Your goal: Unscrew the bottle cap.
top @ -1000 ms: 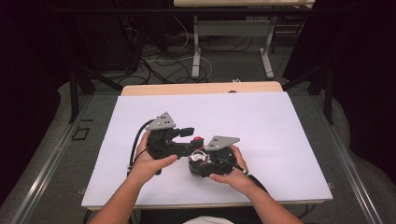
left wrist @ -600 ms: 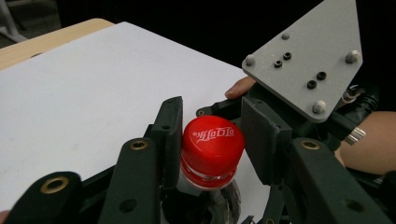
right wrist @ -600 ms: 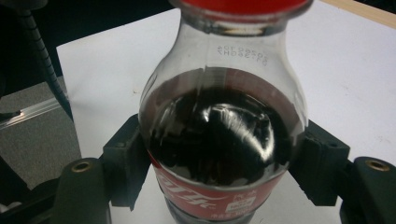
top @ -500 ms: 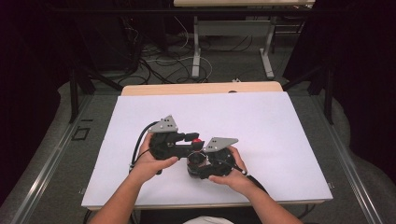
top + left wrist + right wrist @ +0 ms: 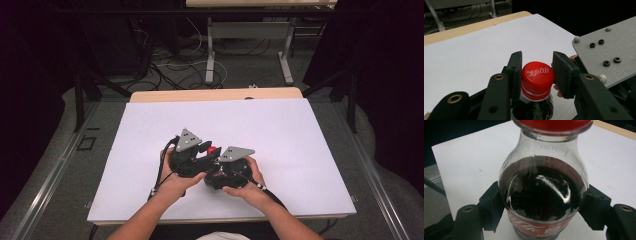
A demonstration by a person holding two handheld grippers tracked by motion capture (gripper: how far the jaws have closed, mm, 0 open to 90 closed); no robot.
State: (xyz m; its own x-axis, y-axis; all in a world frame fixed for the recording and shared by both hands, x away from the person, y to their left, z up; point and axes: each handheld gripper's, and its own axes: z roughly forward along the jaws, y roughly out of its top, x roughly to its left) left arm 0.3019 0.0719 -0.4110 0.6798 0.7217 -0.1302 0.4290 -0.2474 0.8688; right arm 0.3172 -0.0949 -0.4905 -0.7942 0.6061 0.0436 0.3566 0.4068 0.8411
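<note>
Black grippers [image 5: 210, 156] carry grey triangular plates (dark screws) and black cables.

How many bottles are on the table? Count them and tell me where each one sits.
1. The cola bottle stands near the table's front middle, its body clamped by the right gripper, its red cap by the left gripper.

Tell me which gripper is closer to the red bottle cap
Left. The left gripper has its jaws clamped on either side of the red cap. The right gripper grips the bottle lower down, around its body below the cap.
</note>
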